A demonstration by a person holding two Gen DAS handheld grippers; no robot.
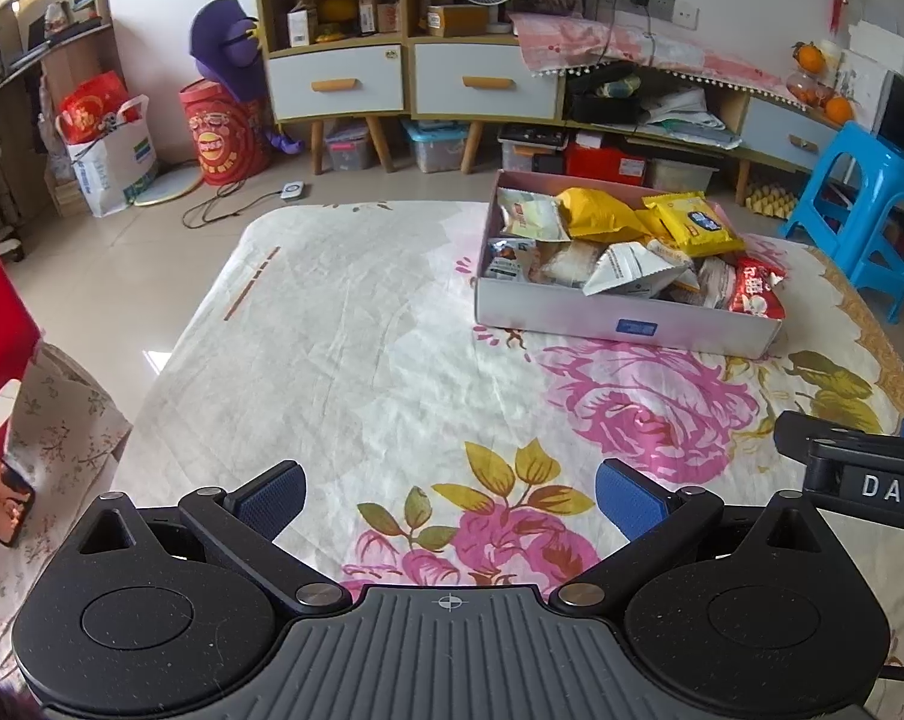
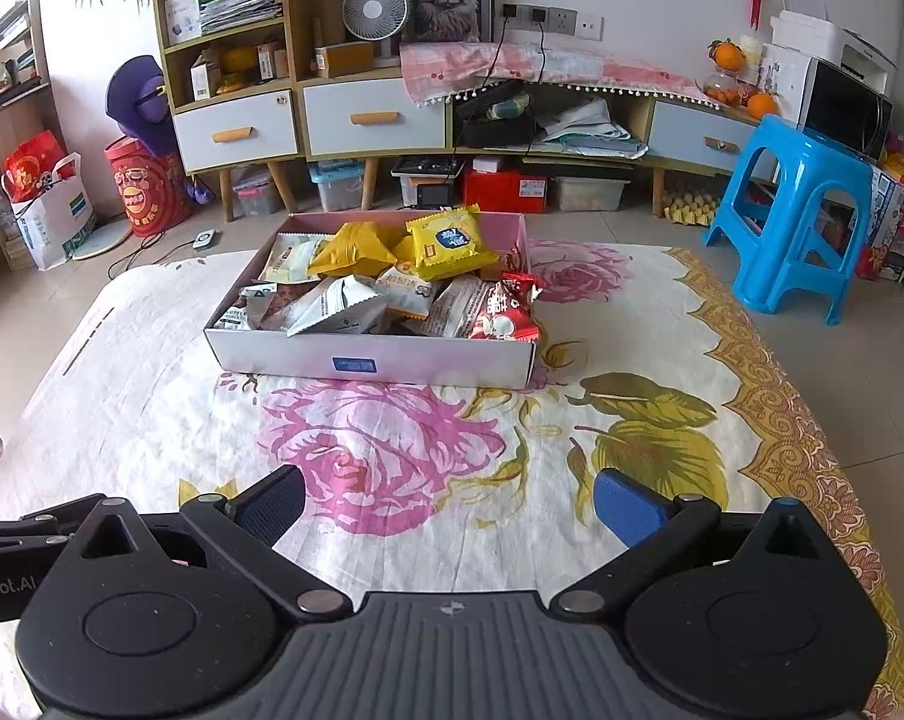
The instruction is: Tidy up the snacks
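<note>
Pink cardboard box (image 2: 368,360) of snack packets (image 2: 443,240) sat on the far side of the floral-clothed table (image 2: 152,396); left claw (image 1: 450,501) and right claw (image 2: 449,510) hovered near, wide open, empty.

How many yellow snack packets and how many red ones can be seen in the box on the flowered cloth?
Yellow: 2, a yellow pouch and a square yellow packet
Red: 1, a red packet at the near right corner of the box
Total: 3
</note>
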